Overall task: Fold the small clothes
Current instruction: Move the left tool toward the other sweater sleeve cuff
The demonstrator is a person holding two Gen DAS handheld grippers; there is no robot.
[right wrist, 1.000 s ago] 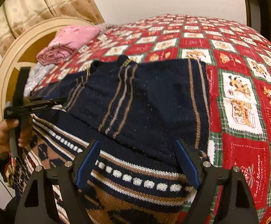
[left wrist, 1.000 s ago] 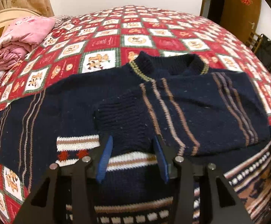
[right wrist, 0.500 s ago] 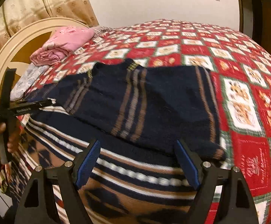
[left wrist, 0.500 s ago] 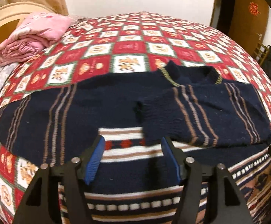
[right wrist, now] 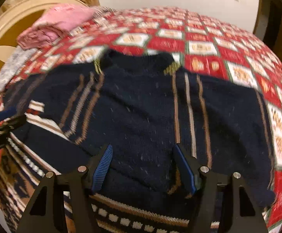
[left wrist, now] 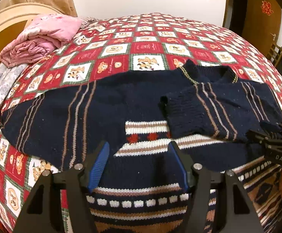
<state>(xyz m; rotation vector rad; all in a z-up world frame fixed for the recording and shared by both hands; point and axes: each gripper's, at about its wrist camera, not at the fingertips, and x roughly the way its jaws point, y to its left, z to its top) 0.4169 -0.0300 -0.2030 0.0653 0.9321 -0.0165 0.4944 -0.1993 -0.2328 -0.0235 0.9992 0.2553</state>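
Tongs left (left wrist: pixel 139 165) and right (right wrist: pixel 144 167) hover level, spread wide, gripping nothing, above the sweater (left wrist: pixel 106 104).

Navy striped knitted wool sweater (left wrist: pixel 141 104): coarse, matt, flecked with lint. Red patchwork cotton bedspread (left wrist: pixel 148 46): smooth printed cloth. Gripper fingers (left wrist: pixel 99 165): ribbed blue plastic pads.

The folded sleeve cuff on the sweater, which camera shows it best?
The left wrist view. There the cuff is sharp and fully visible, lying across the sweater's striped chest. In the right wrist view the picture is motion-blurred and the cuff sits low, partly behind the right gripper, so its edge is hard to make out.
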